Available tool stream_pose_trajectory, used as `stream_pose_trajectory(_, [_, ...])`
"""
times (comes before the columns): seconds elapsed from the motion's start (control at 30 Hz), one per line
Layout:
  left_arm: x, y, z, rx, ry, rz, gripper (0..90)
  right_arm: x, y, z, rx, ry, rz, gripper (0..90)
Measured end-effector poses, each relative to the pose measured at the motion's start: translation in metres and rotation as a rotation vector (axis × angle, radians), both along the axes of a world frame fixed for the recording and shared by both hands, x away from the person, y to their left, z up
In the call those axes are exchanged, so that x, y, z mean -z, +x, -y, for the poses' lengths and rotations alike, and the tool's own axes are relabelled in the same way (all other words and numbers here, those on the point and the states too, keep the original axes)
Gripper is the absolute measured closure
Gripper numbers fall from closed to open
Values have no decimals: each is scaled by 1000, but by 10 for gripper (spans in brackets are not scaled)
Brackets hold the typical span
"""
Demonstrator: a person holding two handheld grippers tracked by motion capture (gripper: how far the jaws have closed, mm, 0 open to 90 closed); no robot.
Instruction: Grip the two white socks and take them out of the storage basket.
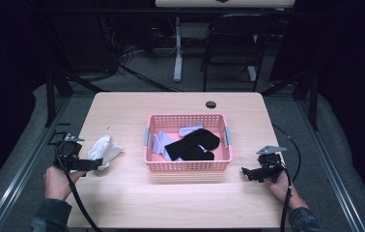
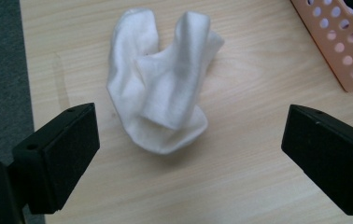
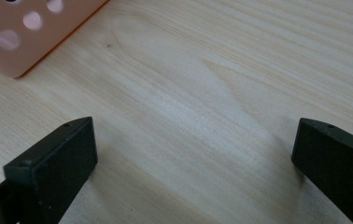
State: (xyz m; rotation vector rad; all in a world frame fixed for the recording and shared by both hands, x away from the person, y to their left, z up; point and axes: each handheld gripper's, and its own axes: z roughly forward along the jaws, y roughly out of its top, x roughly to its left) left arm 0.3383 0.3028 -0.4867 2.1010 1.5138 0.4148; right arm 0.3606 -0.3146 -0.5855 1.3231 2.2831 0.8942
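Note:
A crumpled white sock (image 1: 104, 150) lies on the table to the left of a pink perforated basket (image 1: 186, 166). In the left gripper view the white sock (image 2: 163, 79) sits just ahead of my left gripper (image 2: 191, 149), whose jaws stand wide apart with nothing between them. That left gripper (image 1: 90, 164) rests at the sock's near edge. Inside the basket lie a black sock (image 1: 192, 145) and pale lavender socks (image 1: 162, 143). My right gripper (image 1: 248, 173) is open over bare wood right of the basket, and the right gripper (image 3: 193, 158) holds nothing.
The basket corner (image 2: 342, 42) shows at the upper right of the left gripper view, and the basket corner (image 3: 20, 32) at the upper left of the right gripper view. A cable hole (image 1: 211, 104) is at the table's far edge. A chair (image 1: 231, 43) stands beyond the table.

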Motion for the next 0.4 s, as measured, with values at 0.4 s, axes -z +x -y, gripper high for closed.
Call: stream_pose_trajectory(0.4, [12,-7,2,-20,-10,19,0,0,0,0,2,-4,3,0])
